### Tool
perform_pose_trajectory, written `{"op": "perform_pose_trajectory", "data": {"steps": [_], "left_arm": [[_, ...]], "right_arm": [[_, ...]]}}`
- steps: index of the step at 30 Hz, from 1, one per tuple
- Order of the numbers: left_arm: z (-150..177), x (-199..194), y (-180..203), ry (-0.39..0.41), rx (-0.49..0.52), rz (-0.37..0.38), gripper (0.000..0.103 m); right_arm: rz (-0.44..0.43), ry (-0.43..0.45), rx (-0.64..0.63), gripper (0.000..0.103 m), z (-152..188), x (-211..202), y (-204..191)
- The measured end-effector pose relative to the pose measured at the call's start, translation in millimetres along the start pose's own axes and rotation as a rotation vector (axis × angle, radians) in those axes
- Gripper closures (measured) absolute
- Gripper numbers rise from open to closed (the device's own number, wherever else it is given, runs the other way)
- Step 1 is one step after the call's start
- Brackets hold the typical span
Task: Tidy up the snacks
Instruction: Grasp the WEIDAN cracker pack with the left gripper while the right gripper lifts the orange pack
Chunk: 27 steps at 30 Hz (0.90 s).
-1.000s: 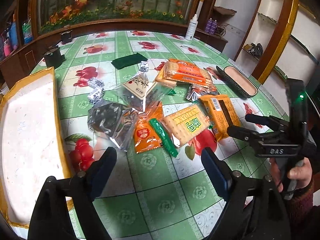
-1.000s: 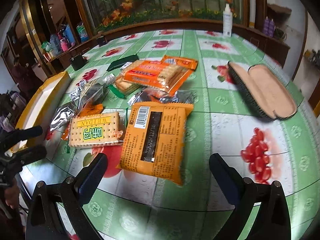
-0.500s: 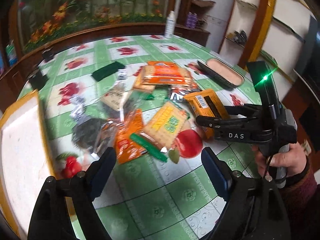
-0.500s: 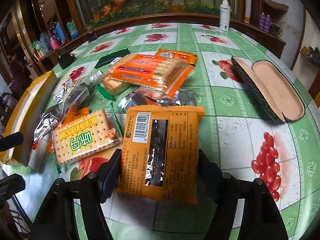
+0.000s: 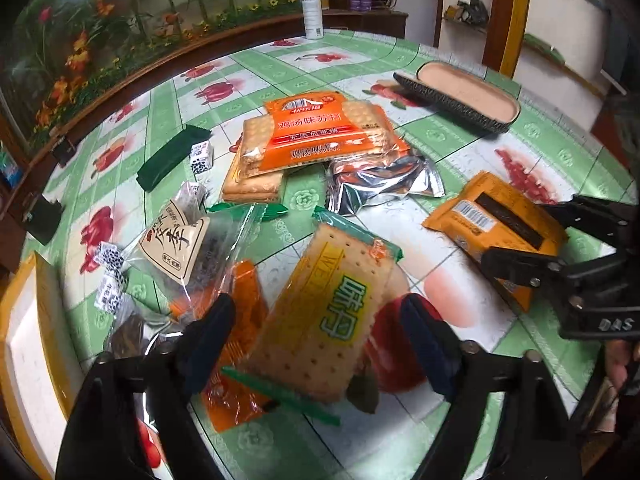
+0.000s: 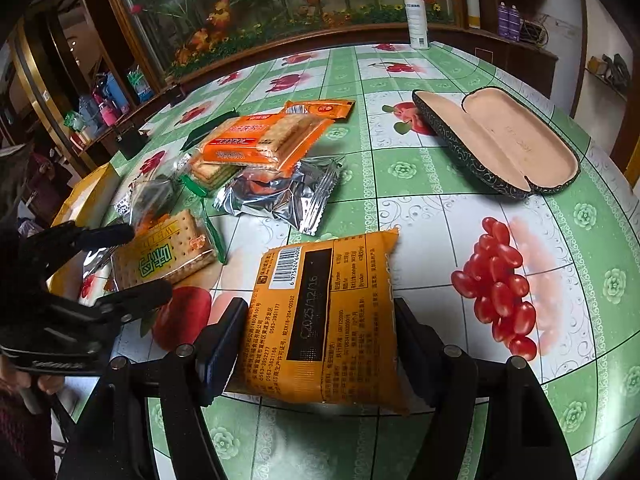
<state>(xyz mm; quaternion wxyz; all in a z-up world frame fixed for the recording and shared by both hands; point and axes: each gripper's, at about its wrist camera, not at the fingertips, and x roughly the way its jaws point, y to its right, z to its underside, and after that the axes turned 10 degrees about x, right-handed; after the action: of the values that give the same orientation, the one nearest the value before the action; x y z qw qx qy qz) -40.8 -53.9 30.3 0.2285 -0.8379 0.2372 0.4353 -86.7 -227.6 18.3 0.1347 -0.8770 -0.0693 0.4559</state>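
The left gripper (image 5: 316, 332), jaws closing, straddles the yellow-labelled cracker pack (image 5: 332, 312) lying on the table (image 6: 400, 168) at six o'clock of the snack pile, while at four o'clock the right gripper (image 6: 320, 348) clamps the orange packet (image 6: 324, 320) by its sides.

Both my wrist views bulge hard, the table (image 6: 460, 208) curving away and the corners going black. Daylight seems to fall from ahead and to the right, bright on the white wall, dimmer toward the dark cabinets on the left. The silver wrapper (image 5: 384, 184) ahead of my left tool throws sharp glints. The cracker pack (image 5: 328, 312) between that tool's fingers (image 5: 208, 332) smears slightly. Print on the orange packet (image 6: 324, 320) reads crisp. Shadows under the packets stay soft.
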Motion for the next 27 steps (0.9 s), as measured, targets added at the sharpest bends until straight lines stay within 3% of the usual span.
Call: {"op": "perform_pose_trajectory", "data": {"steps": [3, 4, 8, 16, 27], "left_arm": [[0, 2, 6, -0.003, 0.004, -0.032, 0.053], [1, 2, 7, -0.001, 0.002, -0.035, 0.055], [4, 0, 11, 0.006, -0.026, 0.003, 0.056], [9, 0, 16, 0.028, -0.058, 0.002, 0.057], [22, -53, -10, 0.161, -0.168, 0.030, 0.057]], "right_arm": [[0.007, -0.005, -0.019, 0.027, 2, 1, -3], [0.011, -0.005, -0.025, 0.027, 2, 1, -4], [0.056, -0.012, -0.068, 0.027, 6, 1, -11], [0.123, -0.006, -0.117, 0.029, 10, 3, -18], [0.023, 0.012, -0.073, 0.029, 7, -15, -24]]}}
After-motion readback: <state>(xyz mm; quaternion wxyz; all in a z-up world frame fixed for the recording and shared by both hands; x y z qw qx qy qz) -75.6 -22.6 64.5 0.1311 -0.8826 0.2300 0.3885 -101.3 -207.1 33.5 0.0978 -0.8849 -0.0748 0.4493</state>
